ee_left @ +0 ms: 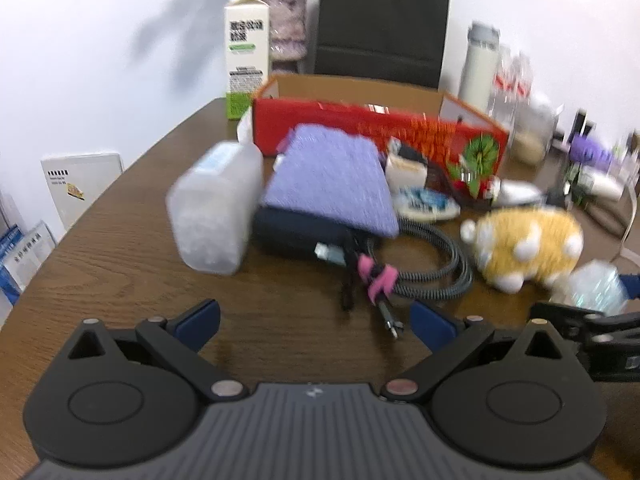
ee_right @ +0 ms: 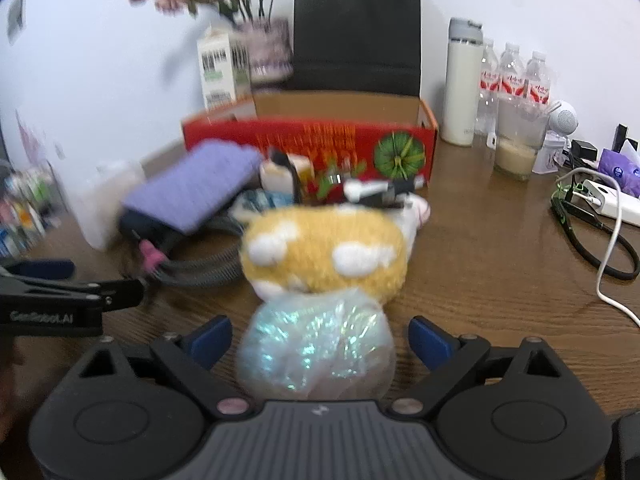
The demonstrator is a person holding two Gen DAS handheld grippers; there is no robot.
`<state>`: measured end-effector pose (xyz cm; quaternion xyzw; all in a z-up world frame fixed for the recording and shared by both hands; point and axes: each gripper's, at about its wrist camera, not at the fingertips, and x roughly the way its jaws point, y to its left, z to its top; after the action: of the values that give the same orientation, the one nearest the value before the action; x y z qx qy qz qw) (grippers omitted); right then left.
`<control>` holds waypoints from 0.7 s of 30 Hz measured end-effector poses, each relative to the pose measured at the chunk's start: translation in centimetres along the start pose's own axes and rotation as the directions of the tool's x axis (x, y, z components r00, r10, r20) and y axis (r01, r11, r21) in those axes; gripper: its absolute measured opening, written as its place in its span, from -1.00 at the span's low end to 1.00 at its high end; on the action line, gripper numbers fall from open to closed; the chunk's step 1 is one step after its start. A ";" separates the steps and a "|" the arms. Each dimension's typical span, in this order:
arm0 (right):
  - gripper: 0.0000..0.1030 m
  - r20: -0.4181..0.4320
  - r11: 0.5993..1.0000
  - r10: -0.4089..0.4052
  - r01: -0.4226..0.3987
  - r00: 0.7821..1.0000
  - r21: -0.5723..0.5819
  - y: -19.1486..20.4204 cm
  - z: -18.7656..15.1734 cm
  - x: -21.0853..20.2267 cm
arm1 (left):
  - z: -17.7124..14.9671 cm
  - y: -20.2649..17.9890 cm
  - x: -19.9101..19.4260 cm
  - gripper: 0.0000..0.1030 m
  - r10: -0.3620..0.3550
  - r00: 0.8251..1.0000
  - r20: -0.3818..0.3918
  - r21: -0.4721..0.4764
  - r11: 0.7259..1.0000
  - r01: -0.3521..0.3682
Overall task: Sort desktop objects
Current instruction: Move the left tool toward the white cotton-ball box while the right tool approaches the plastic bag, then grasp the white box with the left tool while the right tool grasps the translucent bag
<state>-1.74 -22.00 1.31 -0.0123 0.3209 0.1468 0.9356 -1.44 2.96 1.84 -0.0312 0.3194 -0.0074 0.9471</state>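
Iridescent crinkly bag (ee_right: 316, 348), rounded, translucent.

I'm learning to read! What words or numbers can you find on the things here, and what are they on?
"GenRobot.AI": on the left claw's black side, slightly blurred.
Milk carton: printed lines, too blurred to read.
Red box: gold writing, too blurred.
Water bottles: red labels, too small.
White box leaning at the wall: dark print, too small.
No numbers can be read.
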 end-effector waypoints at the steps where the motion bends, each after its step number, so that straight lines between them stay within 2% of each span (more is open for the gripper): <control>1: 0.84 0.035 1.000 0.027 -0.028 0.999 0.009 -0.1 0.4 -1.0 | 0.4 0.6 -0.4 1.00 -0.008 1.000 0.020 -0.009 1.000 0.008; 3: 0.84 0.097 0.998 0.061 -0.062 0.993 0.007 0.0 1.4 -2.3 | 1.6 2.0 -1.0 1.00 0.012 0.998 0.068 -0.032 0.999 -0.010; 5: 0.84 0.138 0.999 0.053 -0.052 0.989 -0.013 0.5 2.5 -2.8 | 2.7 3.2 -1.0 1.00 0.042 0.994 0.098 -0.045 0.998 -0.037; 8: 0.84 0.137 0.998 -0.028 0.035 0.990 -0.048 1.3 3.3 -1.7 | 4.2 5.0 0.5 1.00 0.073 0.992 0.107 -0.057 0.996 -0.068; 10: 0.83 0.098 0.995 -0.069 0.075 0.993 -0.063 1.6 3.2 -0.4 | 4.7 5.6 1.7 0.97 0.065 0.993 0.094 -0.055 0.997 -0.060; 13: 0.74 0.038 0.994 -0.082 0.084 0.996 -0.071 1.7 2.5 1.1 | 5.0 6.5 3.3 0.68 0.024 0.998 0.062 -0.096 0.995 -0.017; 15: 0.62 0.011 0.994 -0.094 0.095 0.995 -0.060 1.6 1.7 1.7 | 5.0 6.8 4.0 0.26 0.006 0.999 0.036 -0.119 0.993 -0.002; 16: 0.42 -0.007 0.994 -0.100 0.100 0.995 -0.054 1.5 1.5 2.0 | 4.9 6.9 4.1 0.16 0.002 1.000 0.029 -0.127 0.992 0.002; 17: 0.12 -0.015 0.993 -0.106 0.105 0.994 -0.044 1.2 1.3 2.0 | 4.9 7.1 4.2 -0.04 -0.007 1.000 0.026 -0.138 0.990 0.010; 19: -0.25 -0.024 0.995 -0.104 0.103 0.994 -0.014 0.6 1.1 1.8 | 4.8 7.3 4.1 -0.11 -0.015 1.000 0.023 -0.151 0.988 0.018; 21: -0.38 -0.024 0.997 -0.074 0.075 0.997 0.024 -0.1 0.9 1.1 | 4.6 7.3 3.7 -0.12 -0.007 1.000 0.028 -0.144 0.990 0.011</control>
<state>-0.33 -21.64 1.37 -0.0142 0.3329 0.1077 0.9367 4.30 10.34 2.79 -0.1012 0.3061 0.0117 0.9465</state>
